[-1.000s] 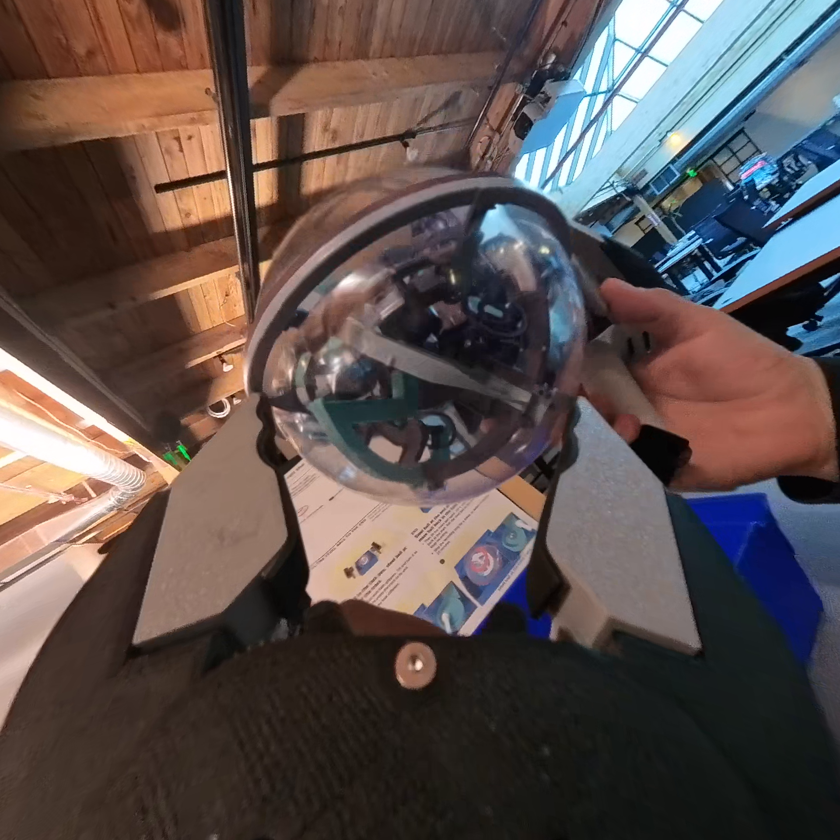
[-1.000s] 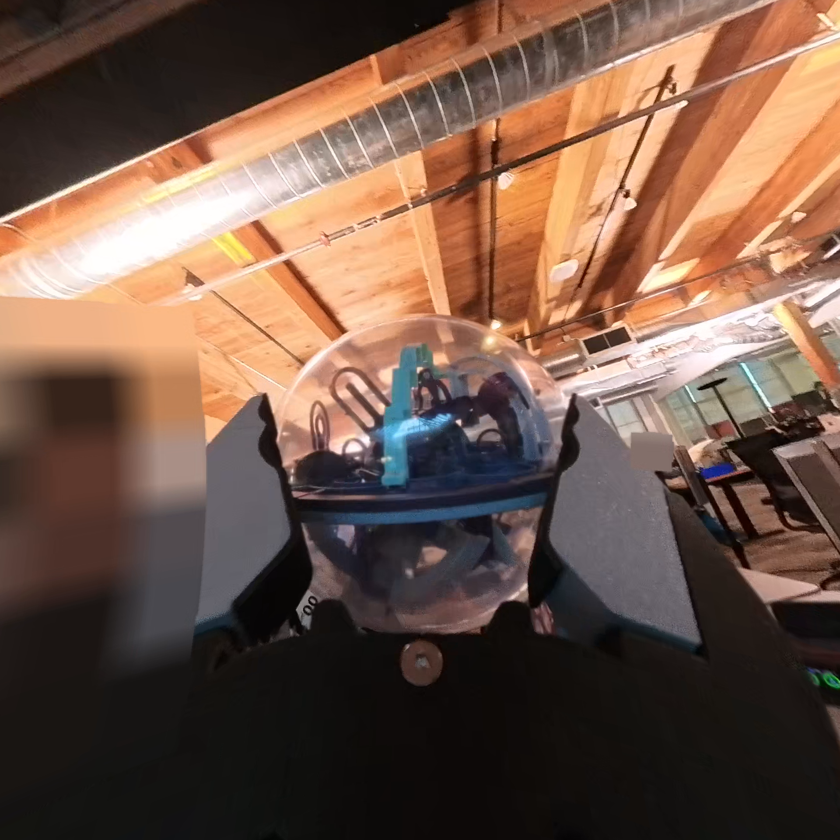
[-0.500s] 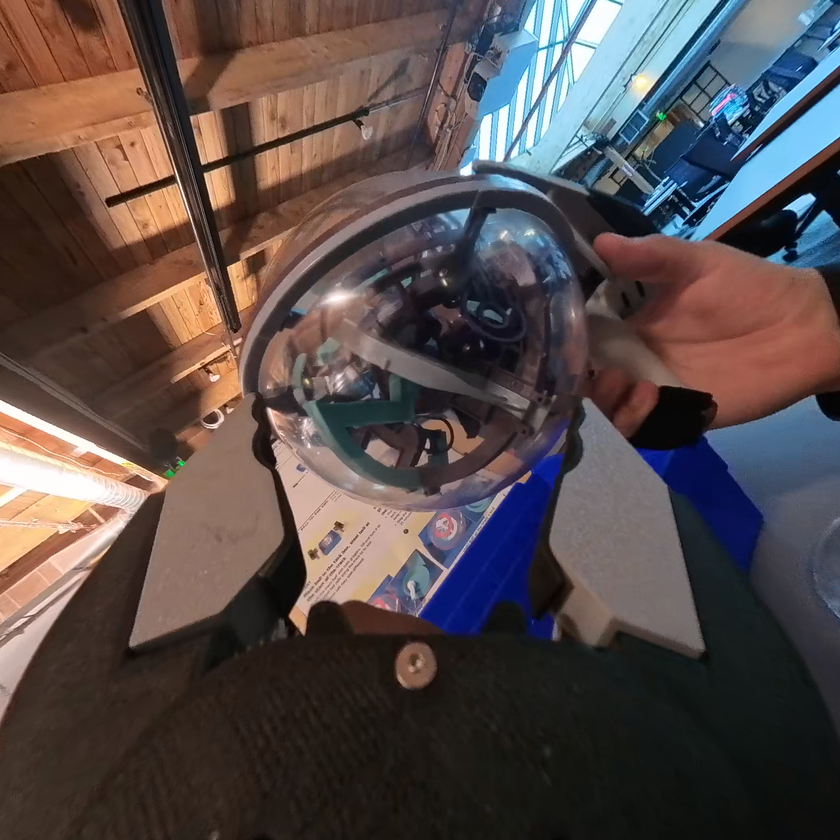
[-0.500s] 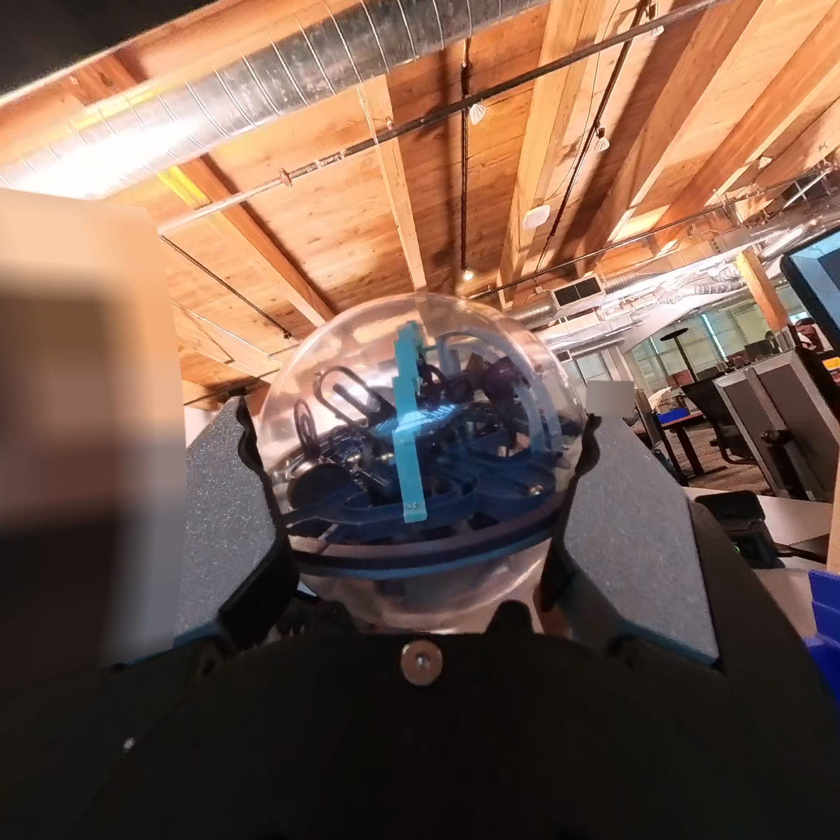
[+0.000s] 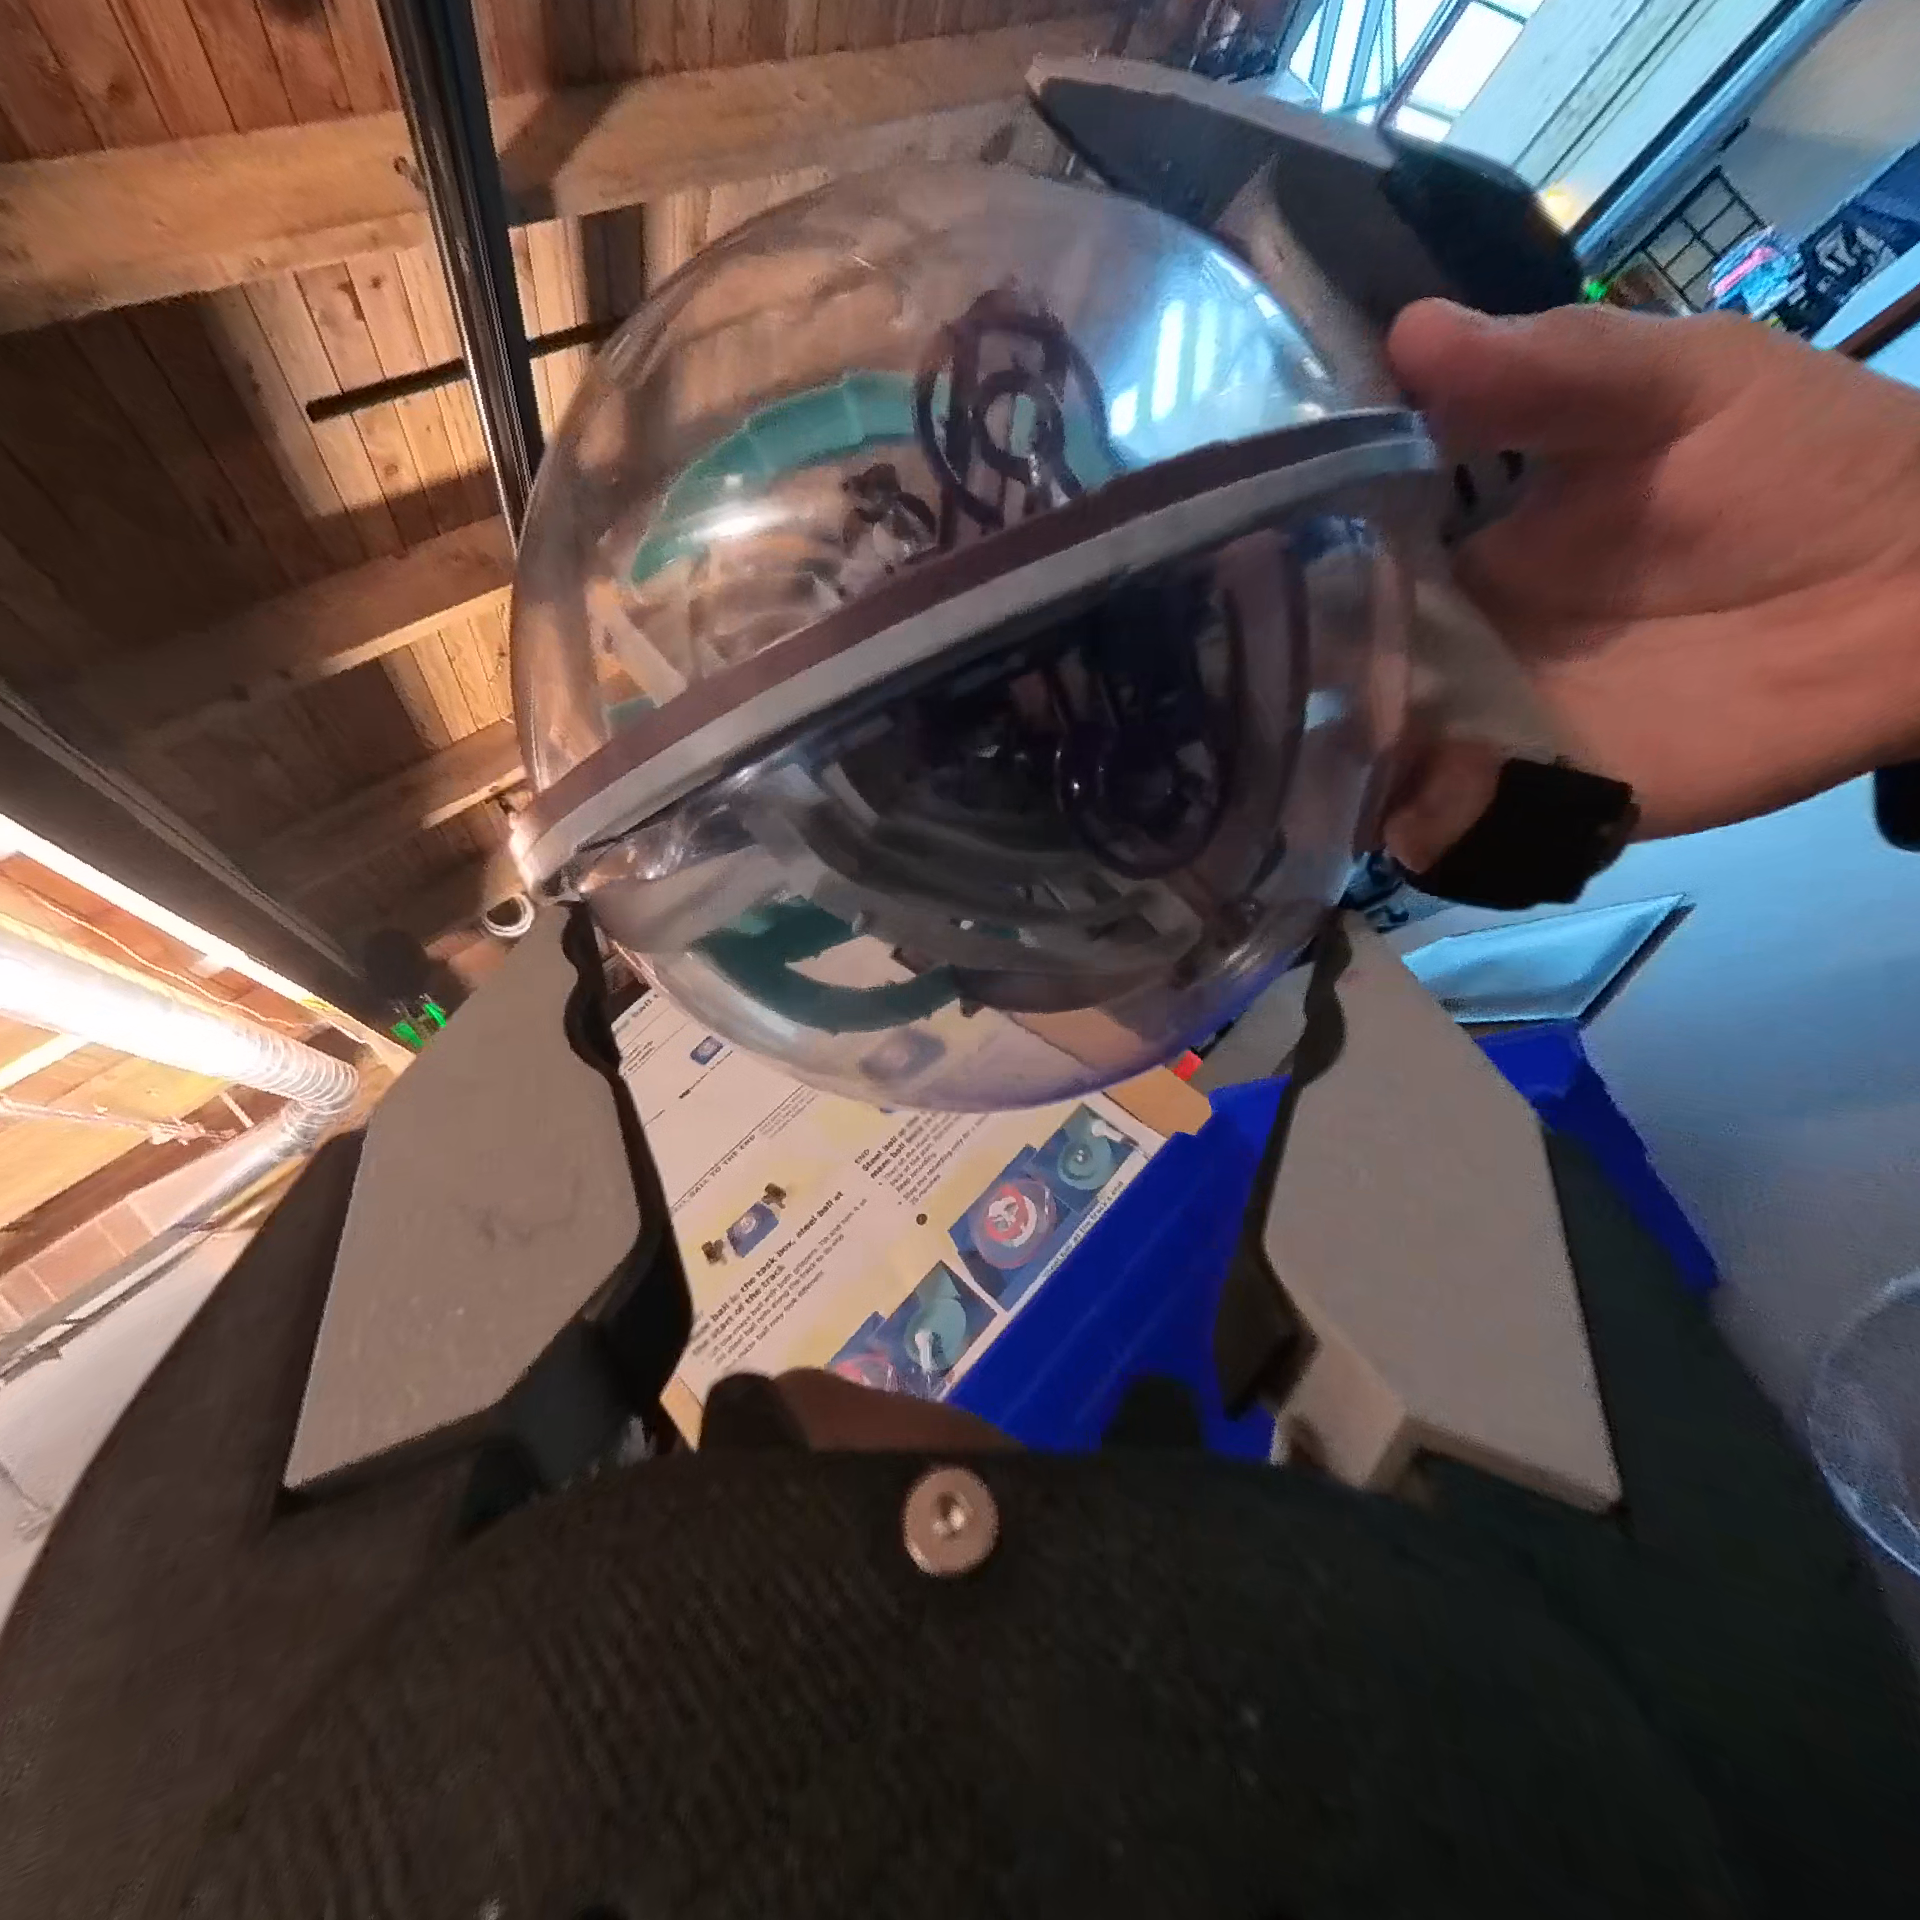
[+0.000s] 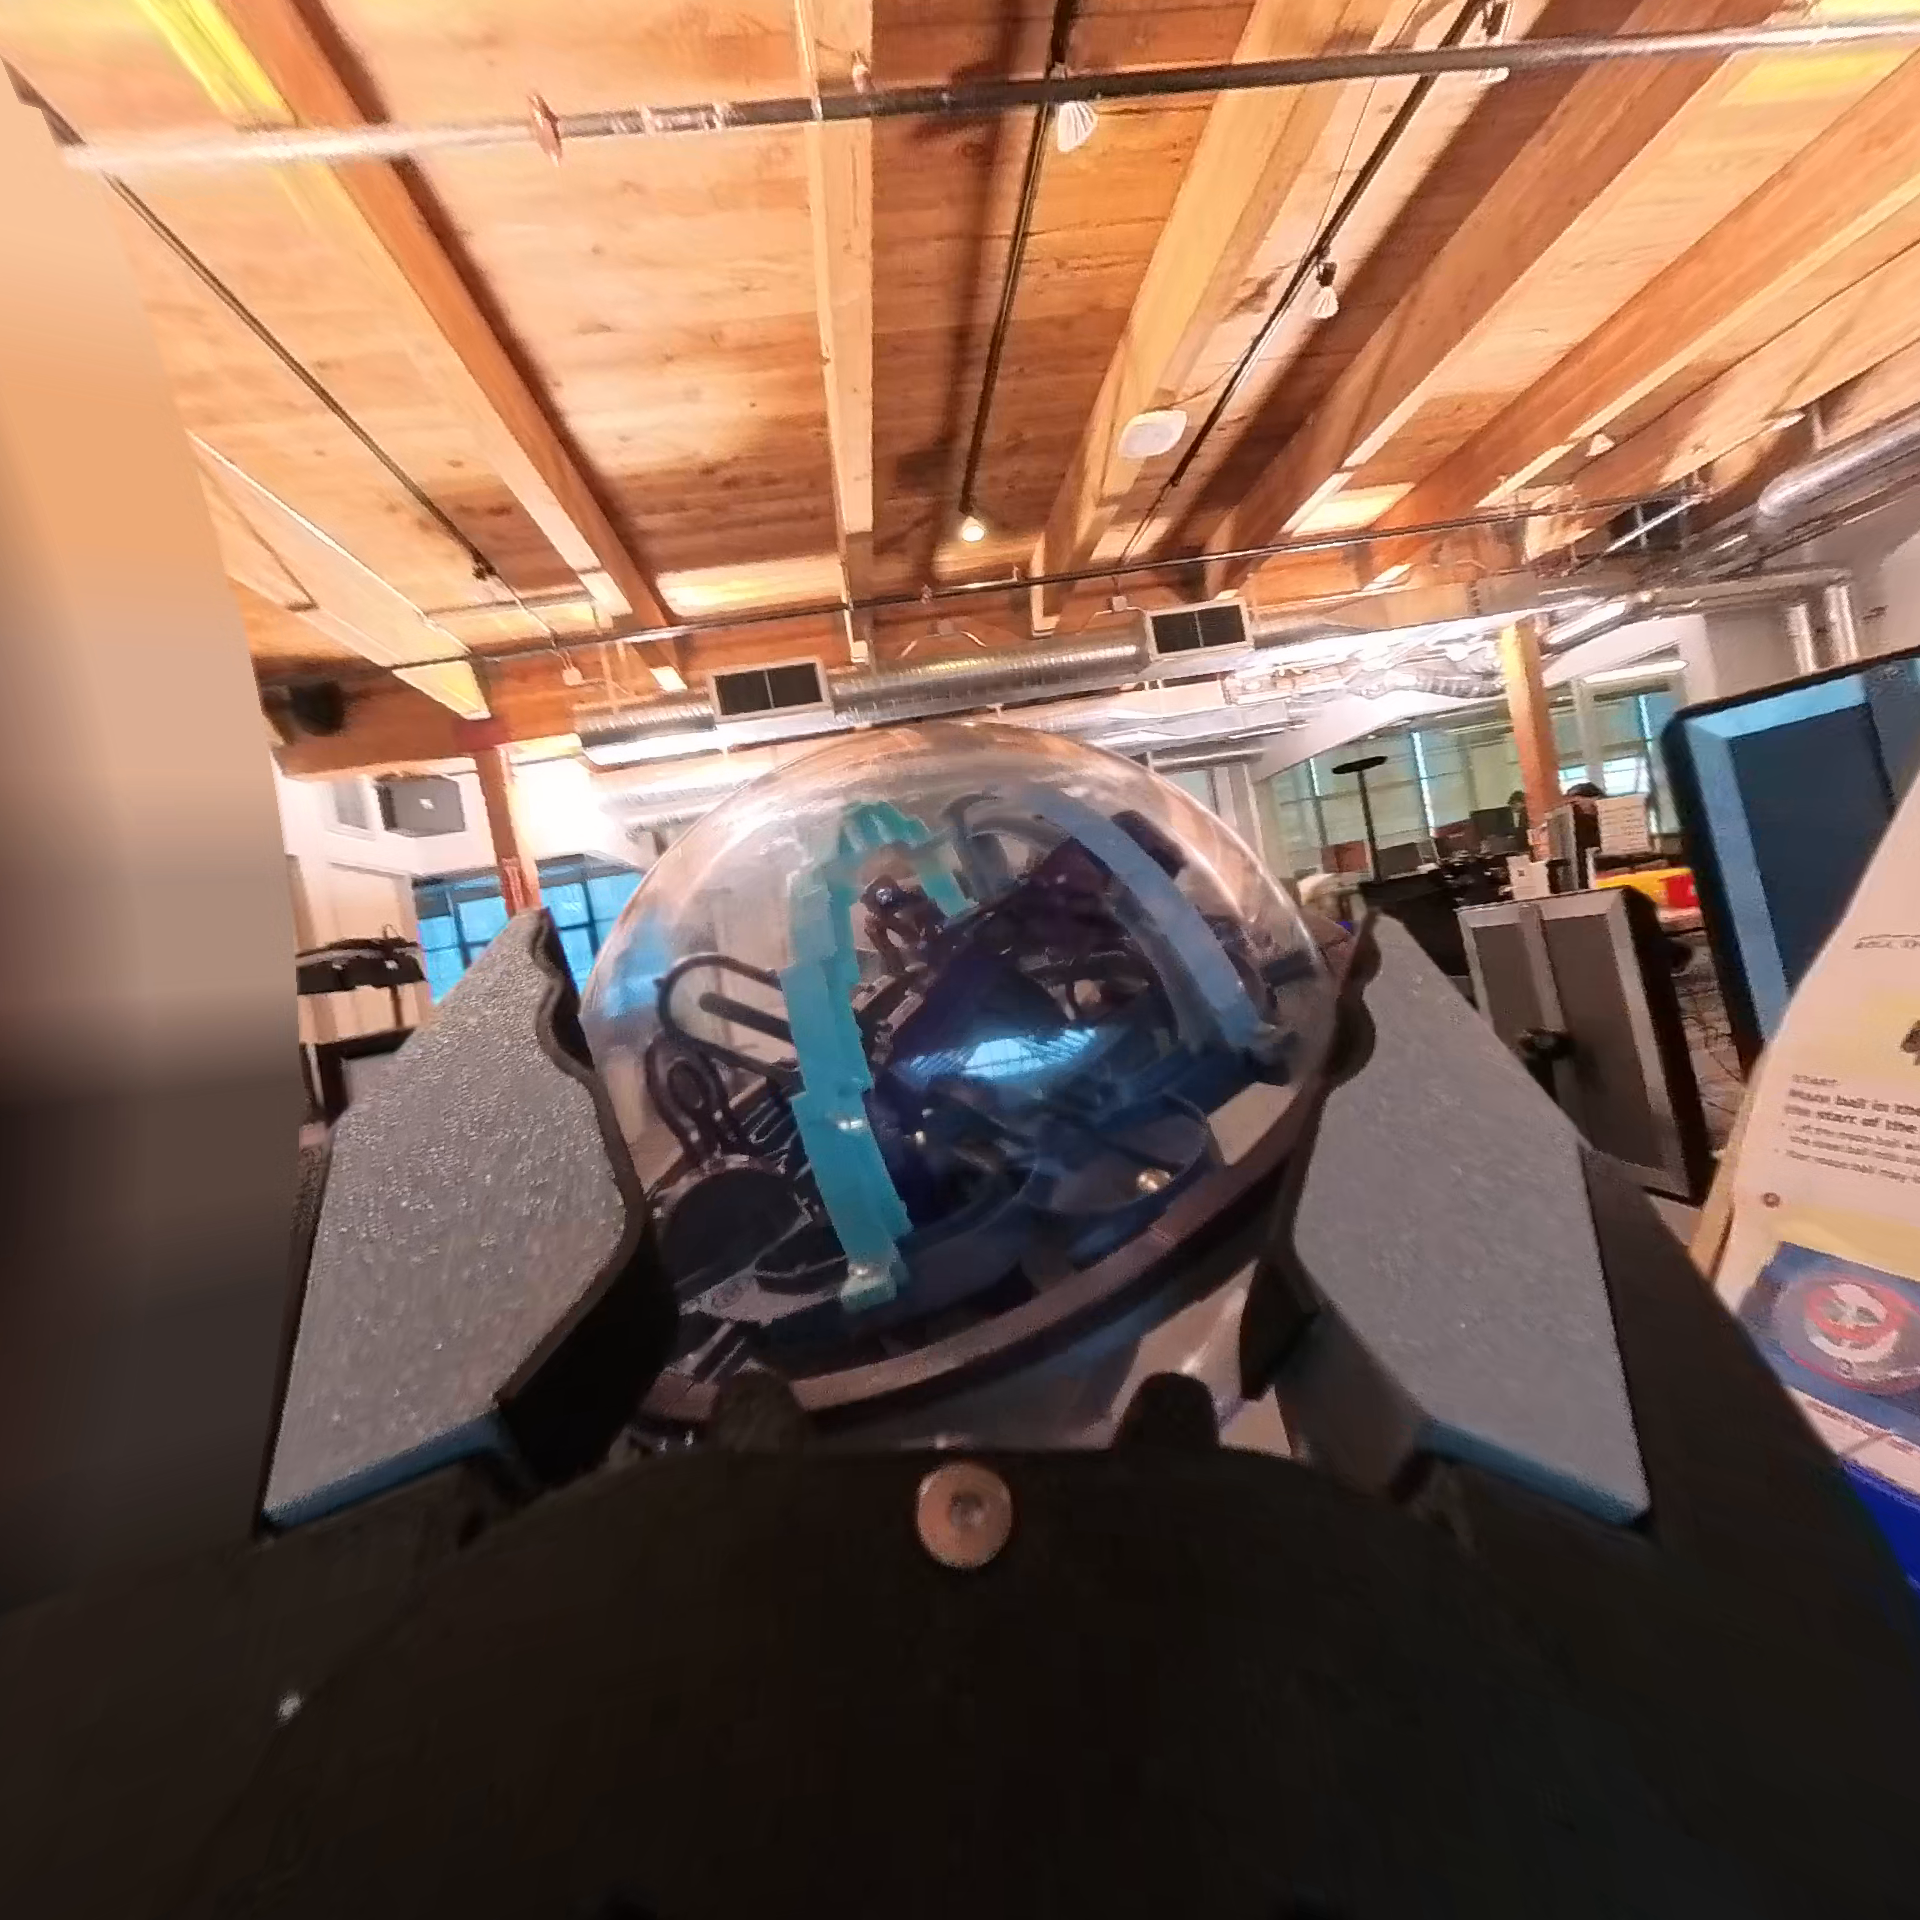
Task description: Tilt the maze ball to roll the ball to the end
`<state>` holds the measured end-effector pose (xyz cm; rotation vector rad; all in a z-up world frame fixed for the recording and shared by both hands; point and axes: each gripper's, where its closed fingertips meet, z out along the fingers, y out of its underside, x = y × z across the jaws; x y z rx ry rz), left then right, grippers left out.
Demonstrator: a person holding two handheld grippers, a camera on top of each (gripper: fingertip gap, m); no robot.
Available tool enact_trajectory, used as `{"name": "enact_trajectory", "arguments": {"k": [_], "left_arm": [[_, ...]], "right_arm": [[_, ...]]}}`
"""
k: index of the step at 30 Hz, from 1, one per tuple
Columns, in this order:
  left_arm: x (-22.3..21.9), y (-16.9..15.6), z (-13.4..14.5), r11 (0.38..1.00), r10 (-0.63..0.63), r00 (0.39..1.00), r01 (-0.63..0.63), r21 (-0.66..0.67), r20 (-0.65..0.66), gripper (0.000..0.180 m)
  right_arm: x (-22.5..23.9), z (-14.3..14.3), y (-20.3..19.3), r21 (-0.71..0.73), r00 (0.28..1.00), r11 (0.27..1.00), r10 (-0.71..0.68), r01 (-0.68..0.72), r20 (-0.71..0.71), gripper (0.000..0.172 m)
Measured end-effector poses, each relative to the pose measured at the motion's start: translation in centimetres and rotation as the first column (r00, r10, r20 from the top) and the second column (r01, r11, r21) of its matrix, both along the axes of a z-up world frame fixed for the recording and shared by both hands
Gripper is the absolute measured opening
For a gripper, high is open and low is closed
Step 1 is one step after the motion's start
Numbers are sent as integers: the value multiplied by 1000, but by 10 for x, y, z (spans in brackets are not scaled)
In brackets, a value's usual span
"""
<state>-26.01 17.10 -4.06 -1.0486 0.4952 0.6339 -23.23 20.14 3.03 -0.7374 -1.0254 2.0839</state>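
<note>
The maze ball is a clear sphere with a grey ring around its middle and teal and dark tracks inside. My left gripper has both fingertips against the ball's lower sides, with no gap showing. In the right wrist view the maze ball sits deep between the grey fingers of my right gripper, which press on both its sides. A small shiny bead shows by the teal arch. One right finger lies over the ball's top in the left wrist view.
A person's hand holds the right gripper's handle. A blue bin and a yellow instruction sheet lie below the ball. The sheet also stands at the right. Wooden ceiling beams are above and office desks beyond.
The ball has turned between both grippers: its ring went from an arch over the top to a diagonal band in the left view. The right view swung down from the ceiling toward the room.
</note>
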Motion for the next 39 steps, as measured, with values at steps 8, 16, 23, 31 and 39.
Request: {"name": "enact_trajectory", "arguments": {"k": [8,16,23,31,39], "left_arm": [[1,-7,-35,997,20,999,-17,-76,34,132],[14,-10,-65,993,37,998,-31,-118,49,132],[24,-6,-96,983,40,996,-24,-184,81,133],[17,4,-131,965,65,991,-32,-260,118,133],[21,13,-161,926,32,987,30,-376,157,132]], "right_arm": [[7,-27,-18,95,997,992,-79,77,19,139],[17,-55,-24,102,991,989,-113,106,66,145],[21,-89,-25,186,975,968,-192,169,110,153],[17,-115,-28,310,949,919,-292,244,121,154],[20,-139,-24,337,881,865,-443,372,167,155]]}}
